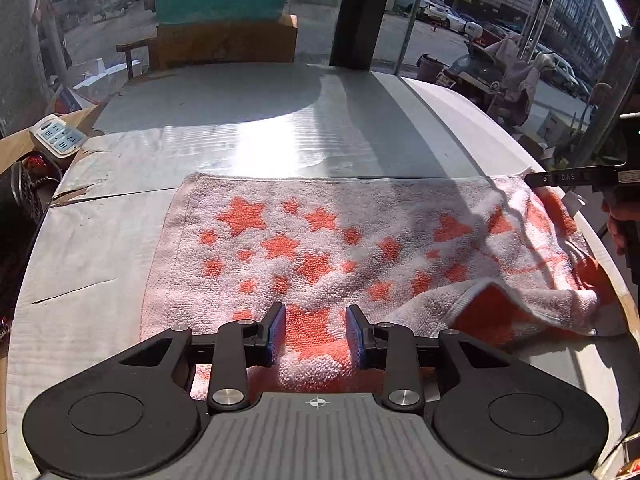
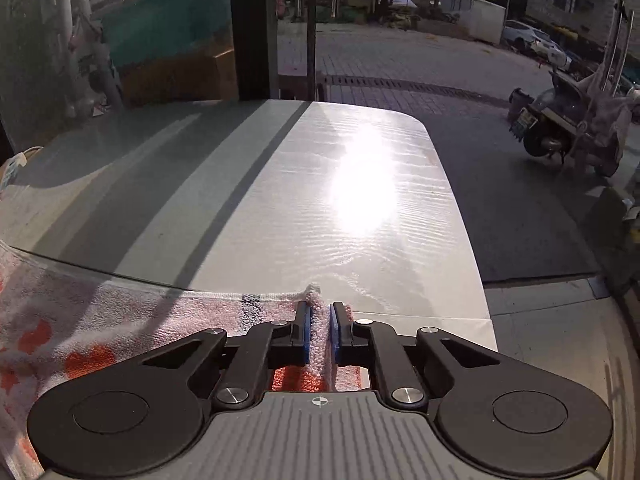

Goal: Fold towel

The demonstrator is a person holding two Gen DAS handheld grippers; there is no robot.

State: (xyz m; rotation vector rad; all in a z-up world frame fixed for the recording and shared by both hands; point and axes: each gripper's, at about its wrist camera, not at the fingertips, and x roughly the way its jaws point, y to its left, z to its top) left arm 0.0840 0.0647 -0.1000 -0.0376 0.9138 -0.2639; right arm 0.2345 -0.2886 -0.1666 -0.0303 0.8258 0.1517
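Sunlit white bench (image 1: 248, 128) beside a glass wall, with a paved street, parked cars and a scooter (image 2: 560, 120) visible outside. A bright glare patch lies on the far half of the bench in both views.

Towel (image 1: 320, 248): pale terry cloth with orange stars, spread flat across the near half of the bench. Its far edge runs straight from left to right; its near right portion is rumpled, with one flap turned over to show an orange underside.

Left gripper (image 1: 316, 330): positioned over the near edge of the towel, pointing down toward it. The fingers (image 1: 276, 332) stand apart, with a strip of orange and white cloth lying in the gap; the blue pads do not press on it.

Right gripper (image 2: 319, 334): at the far right corner of the towel. The fingers (image 2: 304, 334) are closed on a narrow ridge of cloth, which stands pinched between the blue pads, with a small tuft projecting beyond the tips. In the left wrist view this gripper appears at the right margin as a dark tip meeting the same corner, with part of a hand (image 1: 618, 220) behind it.

Power strip (image 1: 60, 136): on cardboard at the far left, well apart from the towel.
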